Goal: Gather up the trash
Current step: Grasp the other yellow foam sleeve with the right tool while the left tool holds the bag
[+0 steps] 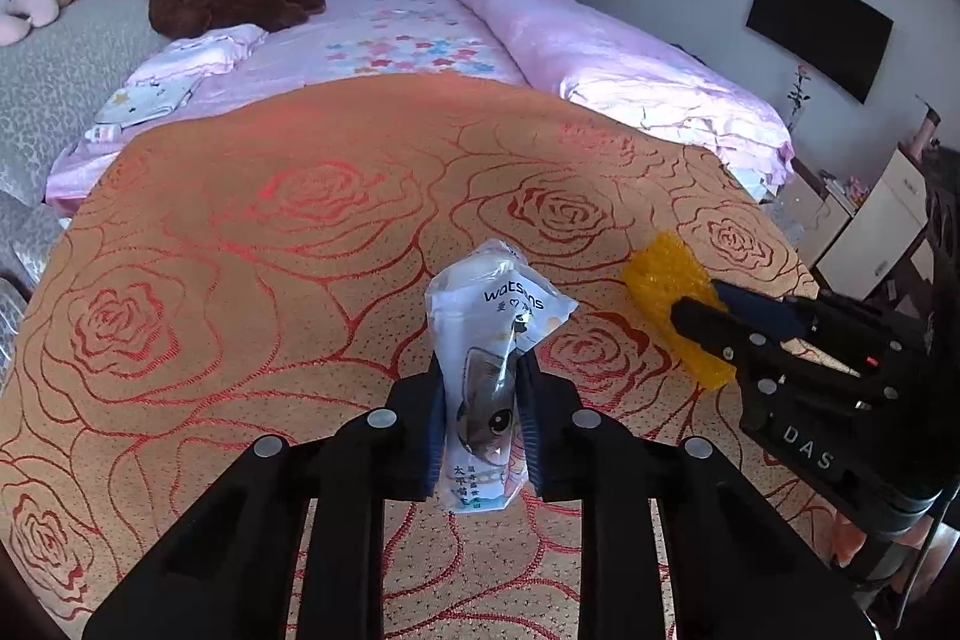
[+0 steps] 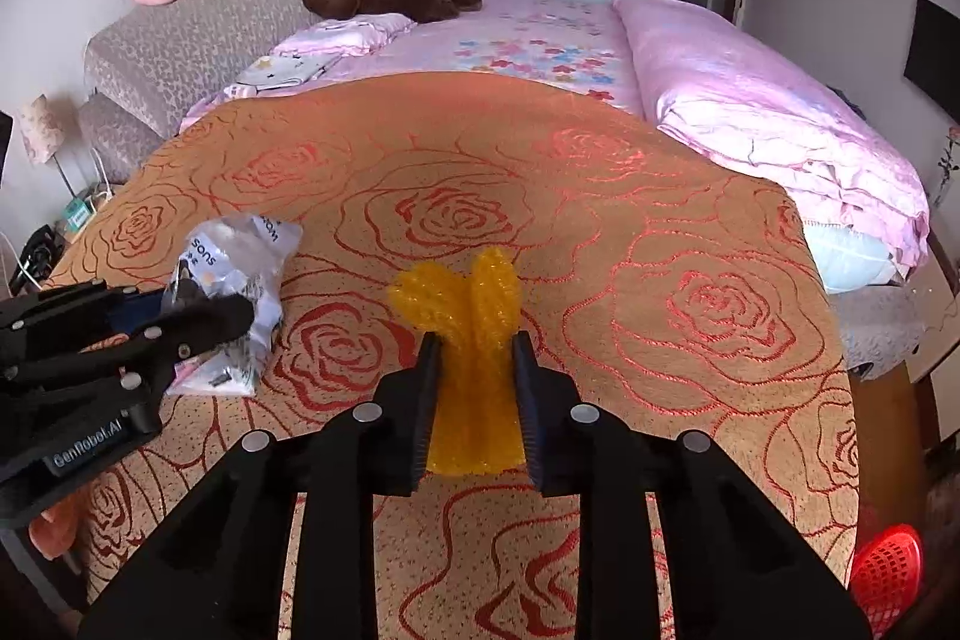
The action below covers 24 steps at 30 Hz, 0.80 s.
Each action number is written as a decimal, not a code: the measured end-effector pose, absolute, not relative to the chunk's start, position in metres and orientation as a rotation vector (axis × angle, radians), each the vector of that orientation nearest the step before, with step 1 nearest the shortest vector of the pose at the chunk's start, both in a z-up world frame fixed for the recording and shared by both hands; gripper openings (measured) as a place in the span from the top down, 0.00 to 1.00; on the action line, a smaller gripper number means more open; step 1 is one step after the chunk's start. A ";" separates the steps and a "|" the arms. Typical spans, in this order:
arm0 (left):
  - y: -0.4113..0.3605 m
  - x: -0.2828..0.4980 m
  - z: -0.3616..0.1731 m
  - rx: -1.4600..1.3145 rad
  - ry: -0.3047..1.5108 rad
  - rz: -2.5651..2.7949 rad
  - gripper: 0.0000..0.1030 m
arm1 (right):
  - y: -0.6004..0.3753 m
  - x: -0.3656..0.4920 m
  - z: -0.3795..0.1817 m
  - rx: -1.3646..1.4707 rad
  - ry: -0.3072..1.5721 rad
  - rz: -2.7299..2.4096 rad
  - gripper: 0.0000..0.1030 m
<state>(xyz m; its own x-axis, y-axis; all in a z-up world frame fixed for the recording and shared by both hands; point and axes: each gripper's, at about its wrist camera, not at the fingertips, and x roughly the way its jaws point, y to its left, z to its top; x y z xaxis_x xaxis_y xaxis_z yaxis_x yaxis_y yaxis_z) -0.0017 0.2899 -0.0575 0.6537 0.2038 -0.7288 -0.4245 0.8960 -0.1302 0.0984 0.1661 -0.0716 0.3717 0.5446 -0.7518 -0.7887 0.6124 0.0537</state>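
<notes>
Both pieces of trash are gripped near the bedspread's [image 1: 300, 232] front edge, left gripper [image 1: 480, 421] clamped on the plastic packet [image 1: 489, 334], right gripper [image 2: 474, 400] on yellow wrap [image 2: 474, 340]; next, lifting toward the red basket [image 2: 888, 574], probably the bin

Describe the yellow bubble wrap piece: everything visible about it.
The yellow bubble wrap is a crumpled, translucent orange-yellow sheet with a bumpy bubbled surface. It is pinched between the pads of the right gripper, its free end splaying upward into two lobes. It sits over the orange rose-patterned cover; whether it touches it cannot be told.
</notes>
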 end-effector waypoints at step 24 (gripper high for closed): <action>0.273 -0.010 -0.021 -0.240 0.678 0.366 0.81 | 0.111 0.086 -0.023 -0.223 0.687 0.773 0.78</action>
